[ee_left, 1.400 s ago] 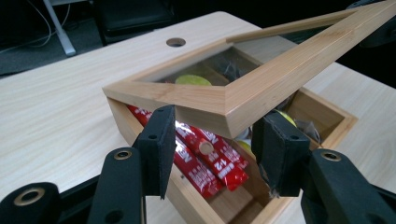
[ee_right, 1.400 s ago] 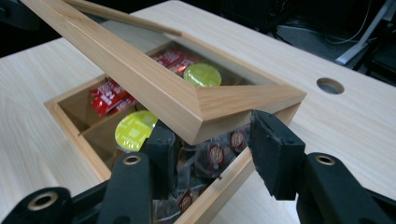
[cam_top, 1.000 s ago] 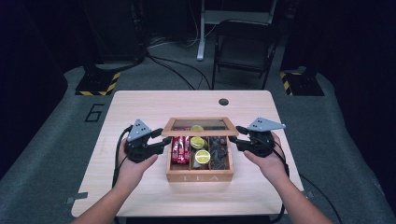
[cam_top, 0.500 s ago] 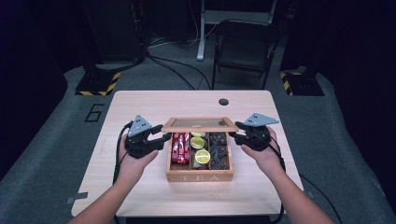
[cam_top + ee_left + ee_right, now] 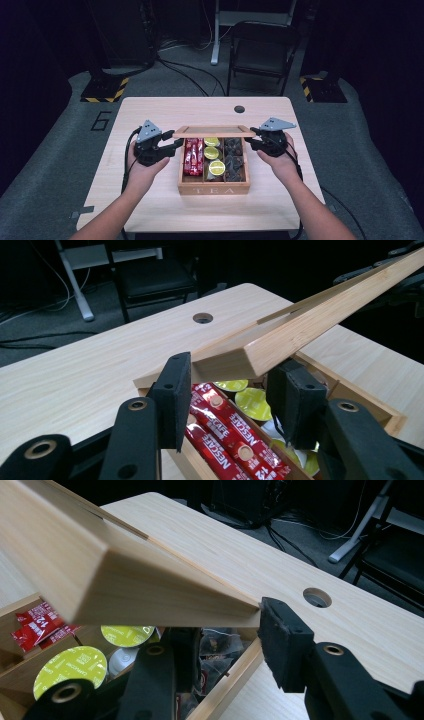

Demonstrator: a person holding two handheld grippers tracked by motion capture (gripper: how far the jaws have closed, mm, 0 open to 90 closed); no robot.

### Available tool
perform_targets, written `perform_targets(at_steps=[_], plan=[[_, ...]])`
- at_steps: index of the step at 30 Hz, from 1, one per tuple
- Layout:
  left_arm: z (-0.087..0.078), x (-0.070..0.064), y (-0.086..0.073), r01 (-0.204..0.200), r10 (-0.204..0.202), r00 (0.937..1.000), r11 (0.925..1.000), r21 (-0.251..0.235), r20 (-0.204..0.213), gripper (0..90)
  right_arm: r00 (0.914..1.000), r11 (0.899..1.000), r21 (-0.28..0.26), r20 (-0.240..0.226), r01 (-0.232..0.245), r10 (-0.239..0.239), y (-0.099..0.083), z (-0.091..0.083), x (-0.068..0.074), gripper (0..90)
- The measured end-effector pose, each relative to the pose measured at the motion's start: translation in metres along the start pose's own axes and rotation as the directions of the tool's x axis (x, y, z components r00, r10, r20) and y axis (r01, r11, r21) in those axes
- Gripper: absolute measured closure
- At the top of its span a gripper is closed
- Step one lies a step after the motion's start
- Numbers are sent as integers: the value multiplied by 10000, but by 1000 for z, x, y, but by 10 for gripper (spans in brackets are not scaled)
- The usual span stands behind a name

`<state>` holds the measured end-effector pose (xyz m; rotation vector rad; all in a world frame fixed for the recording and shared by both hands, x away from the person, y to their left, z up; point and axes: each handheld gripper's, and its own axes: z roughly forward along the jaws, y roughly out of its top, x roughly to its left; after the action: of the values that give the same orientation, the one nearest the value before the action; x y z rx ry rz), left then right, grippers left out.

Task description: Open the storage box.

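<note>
A wooden box marked TEA [image 5: 212,190] sits mid-table. It holds red Nescafe sachets [image 5: 192,156] on the left, green-topped capsules [image 5: 212,150] in the middle and dark tea bags [image 5: 234,155] on the right. Its wooden lid [image 5: 214,131] hangs tilted over the back of the box, nearly edge-on from above. My left gripper [image 5: 172,141] grips the lid's left corner; in the left gripper view the lid [image 5: 310,320] runs between the jaws [image 5: 230,390]. My right gripper [image 5: 254,137] holds the lid's right end [image 5: 125,580], which covers one jaw tip [image 5: 225,630].
The light wood table [image 5: 150,115] has a round cable hole [image 5: 239,109] behind the box. A black folding chair [image 5: 260,50] and cables stand on the floor beyond the far edge. Bare tabletop lies on both sides of the box and in front of it.
The lid has swung forward from nearly upright, where its pane faced the camera, to a lower tilt over the box. Both grippers stayed at its ends and shifted slightly.
</note>
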<state>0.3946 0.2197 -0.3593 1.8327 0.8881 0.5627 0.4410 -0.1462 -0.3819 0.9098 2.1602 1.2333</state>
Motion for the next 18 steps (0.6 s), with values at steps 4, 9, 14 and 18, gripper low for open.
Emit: perform_targets(at_steps=[4,9,14,18], plan=[[4,3,-1,-10,12,9999,9999,121,-134,503,10000,10000,-15,24,8,-8,2,1,-1,609],[16,11,-3,116,-105,9994,9994,337,-324,482,9999,10000,-42,70,-79,79,6,2,-2,610],[28,23,-3,110,-97,9994,9991,399,-323,489,9998,9999,-68,150,-124,125,10,4,-4,609],[35,26,-4,129,-115,9991,9994,335,-408,501,9998,9999,-100,154,-80,81,12,5,-6,608]])
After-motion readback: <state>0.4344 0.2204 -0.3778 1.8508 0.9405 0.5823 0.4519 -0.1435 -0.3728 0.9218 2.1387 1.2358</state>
